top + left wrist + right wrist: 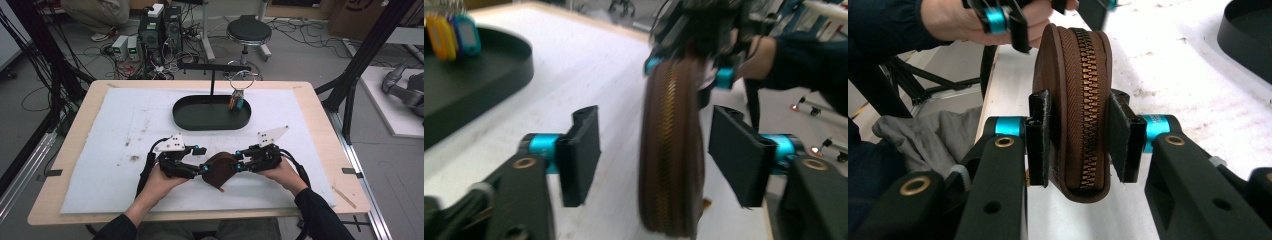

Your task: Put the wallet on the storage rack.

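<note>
Right gripper (1080, 137) fingers clamped on brown zip pouch (1075, 100), left gripper (654, 155) fingers apart

1. Both forearms come in low over the near edge, dark sleeves showing, hands angled toward each other.
2. The left gripper (202, 169) points right, jaws spread wide with a gap on either side.
3. The right gripper (239, 166) points left, jaws pressed in tight, clamped.
4. The tips nearly meet at centre.

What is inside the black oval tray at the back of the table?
The black tray holds a small bunch of key tags, orange and blue, at its right end. The rest of its floor looks bare. Whether keys lie under the tags cannot be seen.
</note>
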A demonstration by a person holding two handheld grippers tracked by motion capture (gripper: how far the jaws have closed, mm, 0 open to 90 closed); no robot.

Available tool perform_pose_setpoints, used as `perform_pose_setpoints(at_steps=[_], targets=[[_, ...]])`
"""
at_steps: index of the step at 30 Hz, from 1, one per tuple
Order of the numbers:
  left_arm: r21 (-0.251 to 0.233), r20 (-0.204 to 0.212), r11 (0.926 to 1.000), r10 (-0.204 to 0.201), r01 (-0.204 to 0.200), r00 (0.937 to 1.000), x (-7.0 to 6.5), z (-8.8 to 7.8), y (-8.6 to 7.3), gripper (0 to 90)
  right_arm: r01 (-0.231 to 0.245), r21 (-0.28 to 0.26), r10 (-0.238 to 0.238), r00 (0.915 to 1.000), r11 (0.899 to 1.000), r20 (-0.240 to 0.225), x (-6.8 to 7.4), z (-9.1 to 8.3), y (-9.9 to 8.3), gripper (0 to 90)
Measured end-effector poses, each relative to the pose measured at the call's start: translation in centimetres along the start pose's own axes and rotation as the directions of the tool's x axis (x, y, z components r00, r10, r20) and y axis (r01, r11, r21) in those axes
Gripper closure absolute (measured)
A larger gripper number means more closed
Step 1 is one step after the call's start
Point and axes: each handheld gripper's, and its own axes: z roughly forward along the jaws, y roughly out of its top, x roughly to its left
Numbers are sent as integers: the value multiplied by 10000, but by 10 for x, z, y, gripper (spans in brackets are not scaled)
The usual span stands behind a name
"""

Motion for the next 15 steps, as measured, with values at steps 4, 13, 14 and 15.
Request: perform_pose_setpoints(at_steps=[4,13,14,15], targets=[[32,290,9998,-205,204,9994,4,-2,-3,329,67,-38,-67,10000,10000,-20,0,0,0,667],[568,790,9983,-188,143,9967,5,3,-8,316,123,-33,-123,9999,9999,-57,0,-1,0,667],[608,828,9980,-203,153,9964,5,3,-8,316,143,-31,-143,9999,9999,-64,0,-1,0,667],[643,887,9978,-225,168,9958,5,4,-9,316,147,-31,-147,9999,9999,-65,0,-1,0,667]])
